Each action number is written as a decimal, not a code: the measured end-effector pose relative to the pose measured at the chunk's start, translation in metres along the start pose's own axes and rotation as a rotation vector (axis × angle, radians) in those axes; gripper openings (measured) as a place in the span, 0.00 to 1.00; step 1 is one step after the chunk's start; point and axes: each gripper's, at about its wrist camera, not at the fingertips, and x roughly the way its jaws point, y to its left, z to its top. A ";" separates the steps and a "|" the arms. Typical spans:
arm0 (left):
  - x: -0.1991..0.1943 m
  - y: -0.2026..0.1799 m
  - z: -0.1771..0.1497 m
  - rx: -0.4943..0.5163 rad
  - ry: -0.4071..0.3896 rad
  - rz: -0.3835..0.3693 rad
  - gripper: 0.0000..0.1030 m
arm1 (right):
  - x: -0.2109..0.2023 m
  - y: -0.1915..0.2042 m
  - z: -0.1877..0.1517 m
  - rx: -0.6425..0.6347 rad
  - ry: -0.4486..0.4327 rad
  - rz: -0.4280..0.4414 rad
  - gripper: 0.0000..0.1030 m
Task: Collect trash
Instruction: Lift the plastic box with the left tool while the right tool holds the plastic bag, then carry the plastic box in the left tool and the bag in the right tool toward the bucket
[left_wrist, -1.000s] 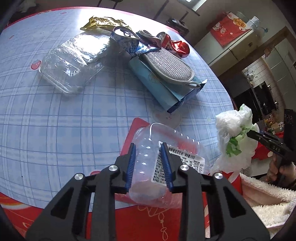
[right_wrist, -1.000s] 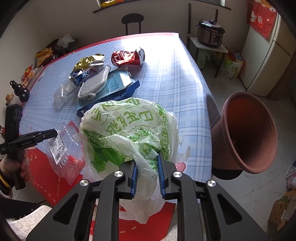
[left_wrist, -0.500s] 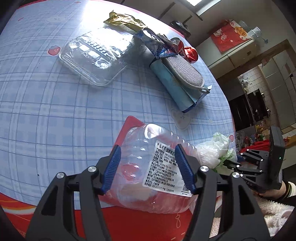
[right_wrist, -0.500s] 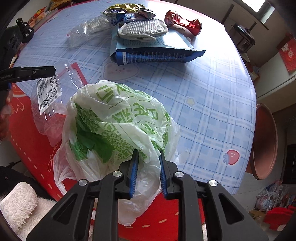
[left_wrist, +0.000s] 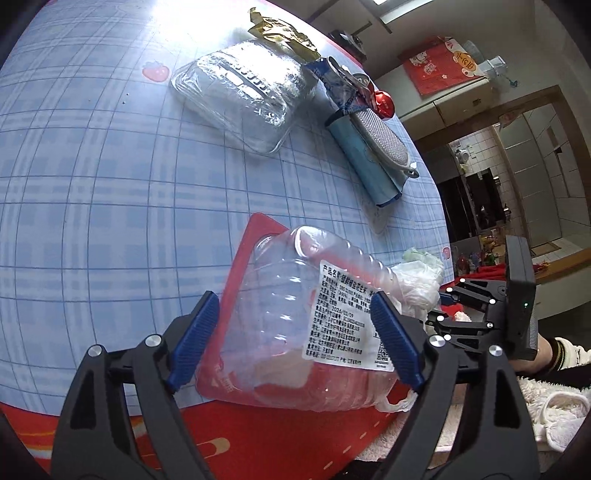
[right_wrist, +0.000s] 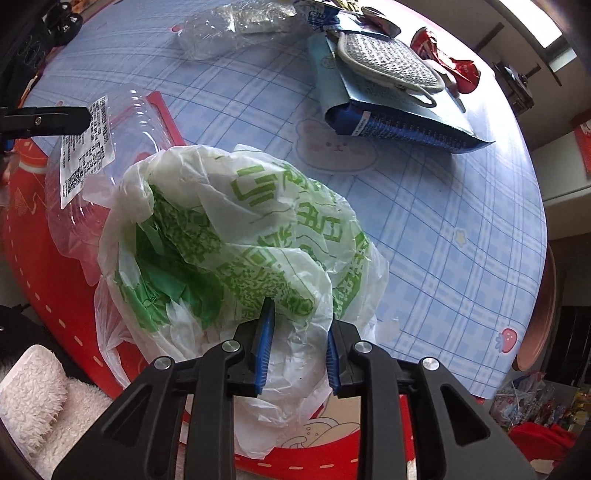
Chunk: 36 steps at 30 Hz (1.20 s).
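A clear plastic container (left_wrist: 295, 314) with a white label lies at the near, red-edged side of the table (left_wrist: 92, 184). My left gripper (left_wrist: 291, 339) straddles it with jaws opening wide; the left pad stands clear of its wall. Right beside it, a white plastic bag (right_wrist: 240, 229) with green print rests on the table and touches the container (right_wrist: 85, 147). My right gripper (right_wrist: 298, 349) points down onto the bag, jaws opening slightly, with bag film still bunched between the pads. The bag (left_wrist: 421, 273) also shows in the left wrist view.
Farther back on the table lie a clear clamshell tray (left_wrist: 243, 96), a blue packet with a grey mesh pad on it (left_wrist: 369, 162), a gold wrapper (left_wrist: 280, 33) and a crushed red can (right_wrist: 461, 70). A terracotta bin (right_wrist: 543, 314) stands beyond the table's right edge.
The left jaws have spread wide off the container. The right gripper swung down and brought the bag onto the table beside the container, its jaws widening a little.
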 end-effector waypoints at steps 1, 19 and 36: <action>0.000 0.001 -0.001 -0.018 -0.004 -0.014 0.82 | 0.002 0.004 0.003 -0.007 0.004 0.017 0.25; 0.013 -0.044 0.006 -0.015 0.021 -0.113 0.92 | -0.008 0.000 0.031 0.062 -0.057 0.164 0.21; 0.001 -0.093 0.020 0.205 -0.007 0.148 0.94 | -0.039 -0.059 0.018 0.116 -0.161 0.242 0.20</action>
